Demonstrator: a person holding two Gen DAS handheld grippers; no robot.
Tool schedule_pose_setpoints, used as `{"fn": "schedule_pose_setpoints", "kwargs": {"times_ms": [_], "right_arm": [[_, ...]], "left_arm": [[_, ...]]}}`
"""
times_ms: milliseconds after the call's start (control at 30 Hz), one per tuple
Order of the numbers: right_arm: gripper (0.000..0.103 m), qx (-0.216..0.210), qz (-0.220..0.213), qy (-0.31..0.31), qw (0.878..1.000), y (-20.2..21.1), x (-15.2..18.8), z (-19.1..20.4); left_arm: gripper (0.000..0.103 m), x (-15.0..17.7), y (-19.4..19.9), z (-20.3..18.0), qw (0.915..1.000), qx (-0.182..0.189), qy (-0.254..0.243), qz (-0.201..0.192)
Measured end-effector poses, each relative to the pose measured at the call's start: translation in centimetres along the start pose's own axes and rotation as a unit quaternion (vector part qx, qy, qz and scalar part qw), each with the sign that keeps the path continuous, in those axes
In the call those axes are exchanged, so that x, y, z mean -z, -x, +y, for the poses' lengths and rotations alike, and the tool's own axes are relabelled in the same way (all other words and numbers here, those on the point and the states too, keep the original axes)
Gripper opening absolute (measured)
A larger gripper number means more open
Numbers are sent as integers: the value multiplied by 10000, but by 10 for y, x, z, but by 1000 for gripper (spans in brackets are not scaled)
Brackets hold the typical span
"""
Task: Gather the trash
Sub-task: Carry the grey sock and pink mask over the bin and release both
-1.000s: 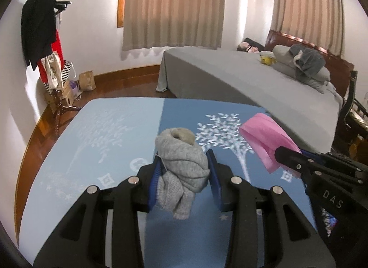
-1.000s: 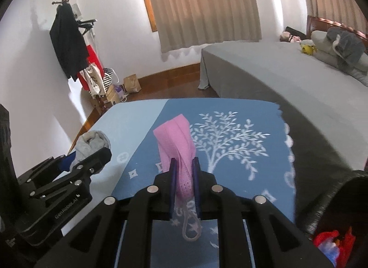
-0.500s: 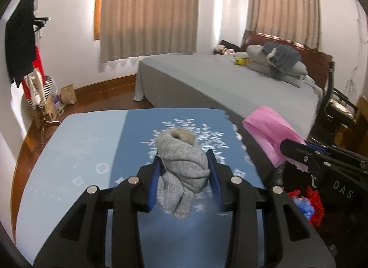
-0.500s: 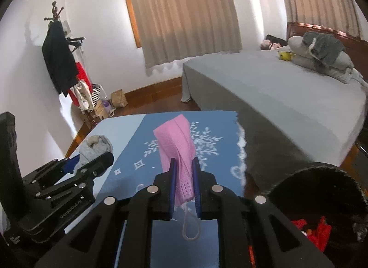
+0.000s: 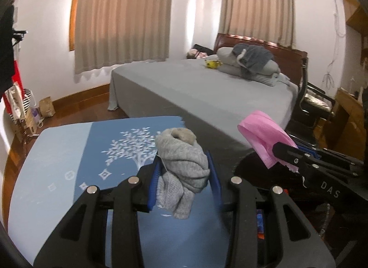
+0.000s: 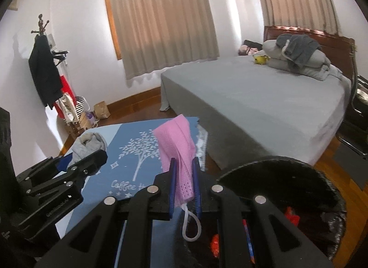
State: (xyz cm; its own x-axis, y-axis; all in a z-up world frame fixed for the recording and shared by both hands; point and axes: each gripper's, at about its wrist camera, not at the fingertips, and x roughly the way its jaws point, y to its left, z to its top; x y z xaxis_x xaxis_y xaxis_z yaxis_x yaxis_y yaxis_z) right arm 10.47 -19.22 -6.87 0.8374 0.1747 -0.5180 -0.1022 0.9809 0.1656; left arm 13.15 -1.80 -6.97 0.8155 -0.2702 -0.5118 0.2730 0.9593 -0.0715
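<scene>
My left gripper (image 5: 185,178) is shut on a balled grey sock (image 5: 181,164) and holds it above the blue table cloth (image 5: 69,152). My right gripper (image 6: 184,182) is shut on a folded pink face mask (image 6: 177,146) whose white ear loop hangs down. The mask also shows in the left wrist view (image 5: 262,139), to the right of the sock. A black trash bin (image 6: 299,176) with red and blue scraps inside stands low right, just beside the right gripper. The left gripper and sock (image 6: 88,143) show at the left of the right wrist view.
A grey bed (image 6: 264,93) with pillows stands behind the table and bin. A coat rack (image 6: 44,60) with clothes and bags is at the left wall. A dark chair (image 5: 315,102) stands right of the bed. Wooden floor lies around.
Both grippers have swung to the right with their loads. The table has slid left in view and the black bin has come in under the right gripper.
</scene>
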Motion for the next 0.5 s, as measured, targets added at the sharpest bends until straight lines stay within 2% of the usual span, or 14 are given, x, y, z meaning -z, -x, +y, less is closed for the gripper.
{"fn": "schedule_pose_setpoints", "kwargs": {"times_ms": [500], "right_arm": [[13, 533, -215, -331, 9978, 46, 9, -59]], "left_arm": [[36, 3, 2, -78, 9972, 596, -441, -52]]}}
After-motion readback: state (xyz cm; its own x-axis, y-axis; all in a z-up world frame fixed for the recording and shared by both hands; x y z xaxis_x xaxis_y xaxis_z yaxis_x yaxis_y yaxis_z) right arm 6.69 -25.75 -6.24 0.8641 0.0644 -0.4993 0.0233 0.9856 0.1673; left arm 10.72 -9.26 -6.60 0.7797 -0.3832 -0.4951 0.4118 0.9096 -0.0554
